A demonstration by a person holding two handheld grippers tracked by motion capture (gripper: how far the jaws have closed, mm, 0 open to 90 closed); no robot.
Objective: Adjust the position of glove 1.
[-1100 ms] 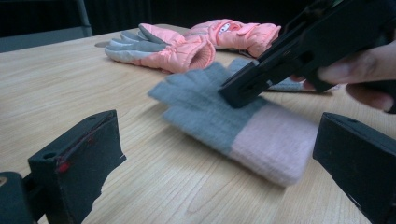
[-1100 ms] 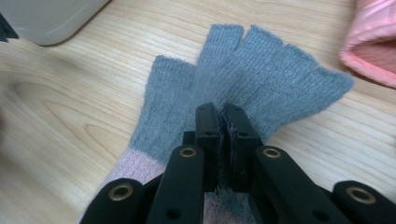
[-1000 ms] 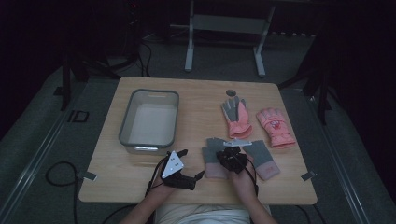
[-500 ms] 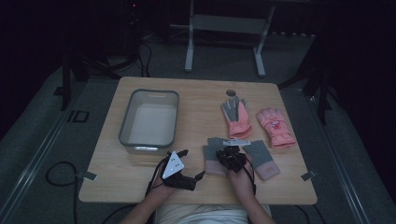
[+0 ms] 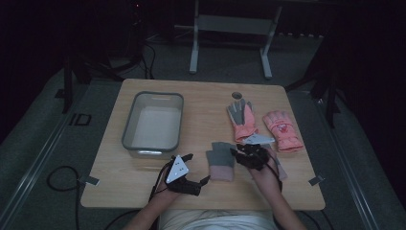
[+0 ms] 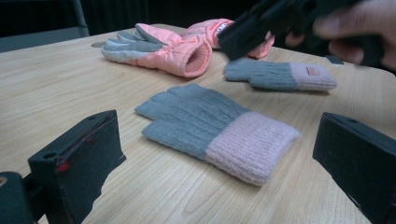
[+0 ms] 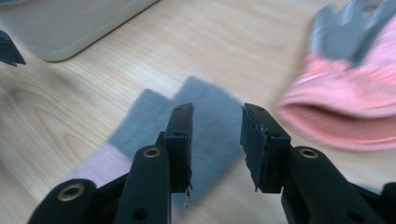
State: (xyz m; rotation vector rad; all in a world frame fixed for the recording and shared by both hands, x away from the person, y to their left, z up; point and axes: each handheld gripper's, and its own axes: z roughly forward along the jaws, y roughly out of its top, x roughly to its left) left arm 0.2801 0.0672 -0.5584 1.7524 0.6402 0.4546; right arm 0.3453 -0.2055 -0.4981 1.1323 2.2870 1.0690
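Now right tool [image 7: 217, 135], jaws just opening, seemingly above grey glove [image 5: 221, 159].

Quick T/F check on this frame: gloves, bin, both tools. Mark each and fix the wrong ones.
1. The grey bin holds a glove. False: nothing lies in it.
2. The right tool grips a grey knit glove. False: its jaws have just been opening, nothing is between them, and the glove lies on the table below.
3. The left tool is open. True.
4. Two pink padded gloves lie on the table. True.
5. Both grey knit gloves are stacked. False: the second grey knit glove lies apart.
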